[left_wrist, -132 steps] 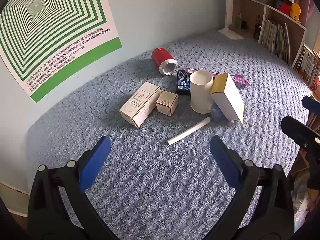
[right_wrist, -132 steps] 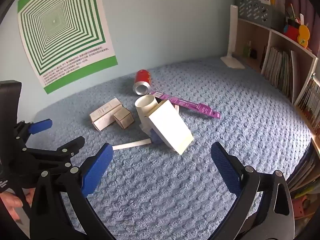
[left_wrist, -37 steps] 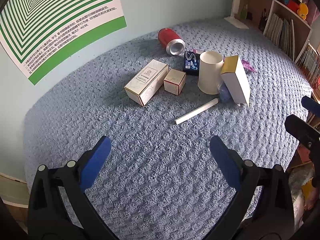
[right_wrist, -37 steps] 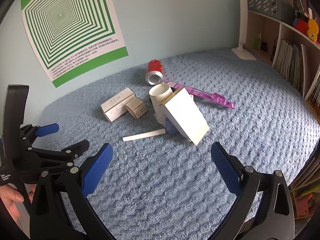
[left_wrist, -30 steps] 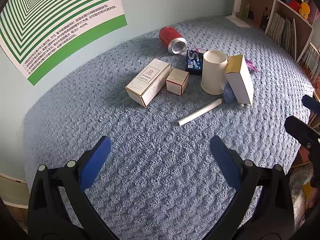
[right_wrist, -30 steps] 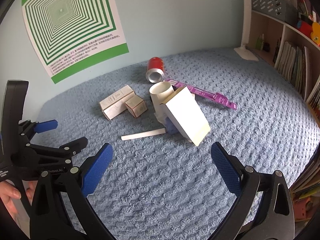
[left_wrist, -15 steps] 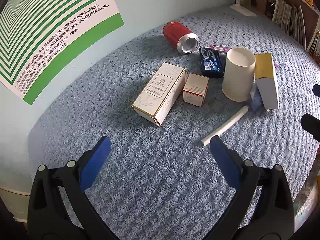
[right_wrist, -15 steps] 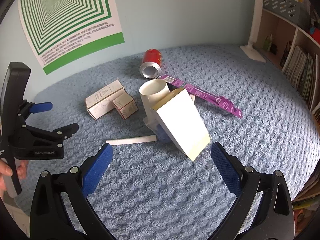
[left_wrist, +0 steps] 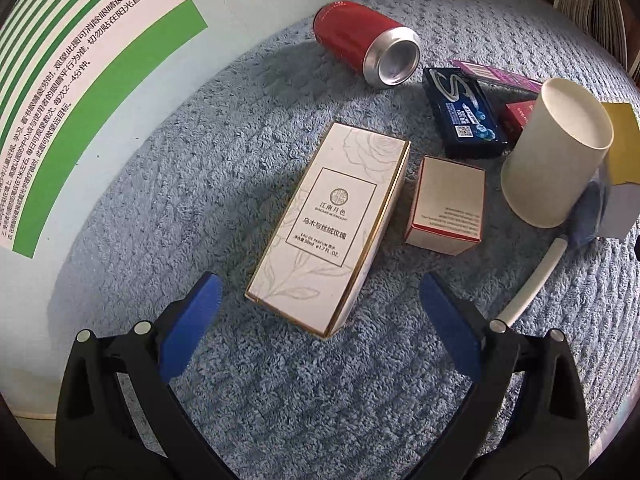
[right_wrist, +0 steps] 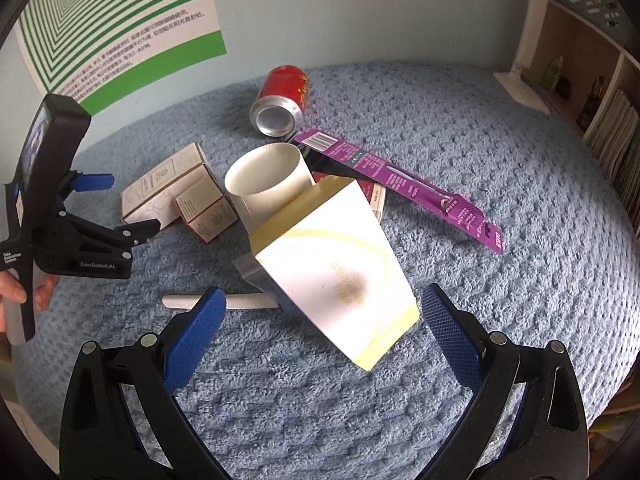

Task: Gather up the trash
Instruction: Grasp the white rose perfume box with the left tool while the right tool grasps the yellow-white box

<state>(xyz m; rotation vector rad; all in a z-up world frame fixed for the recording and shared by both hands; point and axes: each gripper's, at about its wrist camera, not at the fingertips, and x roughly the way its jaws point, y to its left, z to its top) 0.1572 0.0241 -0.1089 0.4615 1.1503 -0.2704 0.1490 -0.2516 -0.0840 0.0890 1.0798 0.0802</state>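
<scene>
Trash lies in a cluster on the blue carpet. My left gripper (left_wrist: pixel 320 312) is open, its jaws astride the near end of a white perfume box (left_wrist: pixel 332 228). Beside that box are a small red-edged box (left_wrist: pixel 446 204), a white paper cup (left_wrist: pixel 556 152), a dark gum pack (left_wrist: pixel 464 110), a red can (left_wrist: pixel 360 40) and a white stick (left_wrist: pixel 536 280). My right gripper (right_wrist: pixel 320 320) is open just before a tilted white-and-yellow carton (right_wrist: pixel 336 268). The cup (right_wrist: pixel 272 180), the can (right_wrist: pixel 282 96) and a purple package (right_wrist: pixel 400 184) lie behind it.
A green-striped poster (right_wrist: pixel 108 12) hangs on the pale wall at the left. A bookshelf (right_wrist: pixel 600 92) with books stands at the right, with a white lamp base (right_wrist: pixel 520 88) before it. My left gripper (right_wrist: pixel 92 216) shows at the left of the right wrist view.
Both grippers have moved forward and down toward the trash. The left one has closed in on the perfume box, the right one on the tilted carton. Both stayed open.
</scene>
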